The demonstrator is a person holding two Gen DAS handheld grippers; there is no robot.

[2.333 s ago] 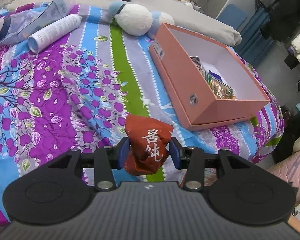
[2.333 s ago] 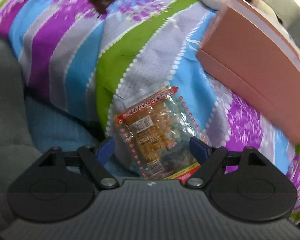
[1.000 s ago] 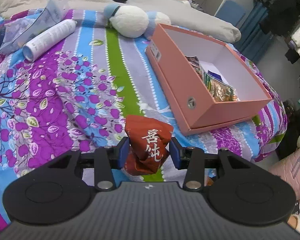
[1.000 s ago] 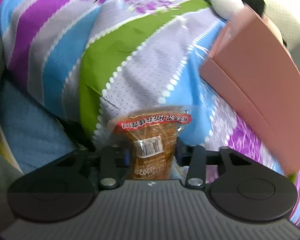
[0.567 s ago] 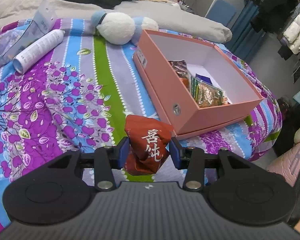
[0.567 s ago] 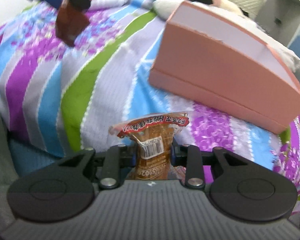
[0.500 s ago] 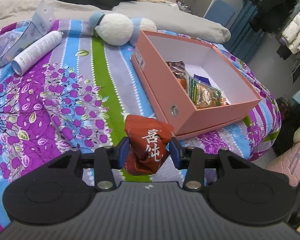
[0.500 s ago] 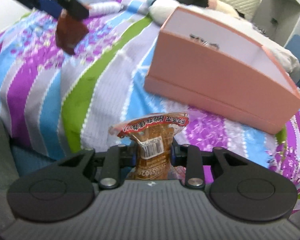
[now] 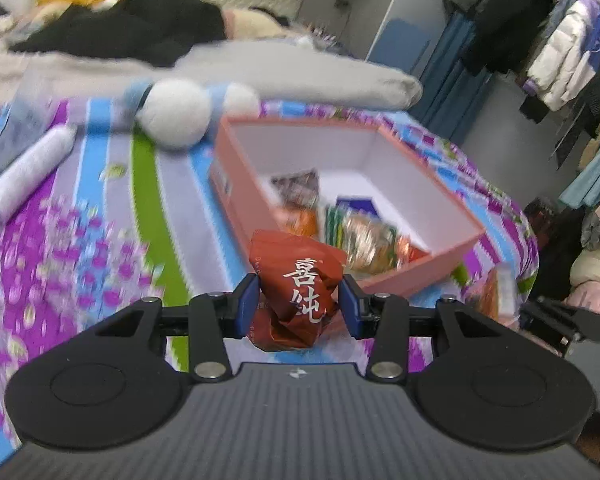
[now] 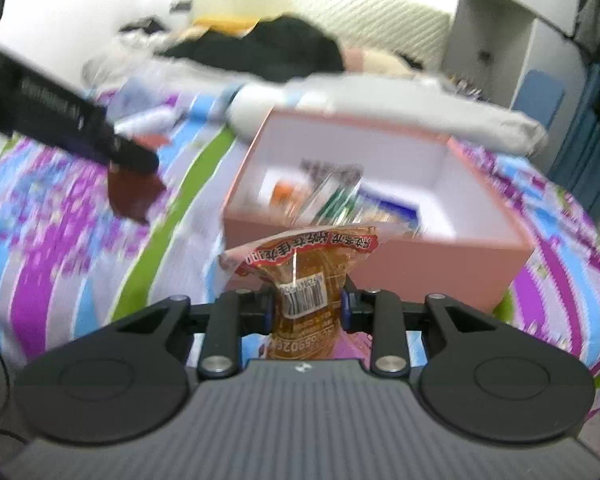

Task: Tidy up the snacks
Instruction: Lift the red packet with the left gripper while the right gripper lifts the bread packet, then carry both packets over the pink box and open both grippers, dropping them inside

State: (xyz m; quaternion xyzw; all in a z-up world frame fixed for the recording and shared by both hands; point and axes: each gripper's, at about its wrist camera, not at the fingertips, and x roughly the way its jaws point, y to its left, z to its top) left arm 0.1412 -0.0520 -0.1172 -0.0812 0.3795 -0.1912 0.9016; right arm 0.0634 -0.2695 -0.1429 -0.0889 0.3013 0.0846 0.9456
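My left gripper [image 9: 298,306] is shut on a red snack packet [image 9: 296,284] with white characters, held in the air just in front of the near left corner of the open pink box [image 9: 420,264]. The box holds several snack packets [image 9: 364,236]. My right gripper [image 10: 305,308] is shut on a clear packet of brown snacks [image 10: 302,276] with a red top strip, raised before the box's near wall [image 10: 420,268]. In the right wrist view the left gripper [image 10: 134,160] with its red packet [image 10: 134,190] shows at the left, over the bedspread.
The box lies on a bed with a striped floral bedspread [image 9: 80,248]. A white plush toy [image 9: 176,118] sits behind the box, a white tube [image 9: 28,176] lies far left. Dark clothes and grey bedding [image 9: 300,76] lie at the back. Hanging clothes [image 9: 560,52] stand right.
Both grippers have risen and come closer to the pink box, so its inside now shows in both views. The right gripper has rolled level. Each keeps its packet.
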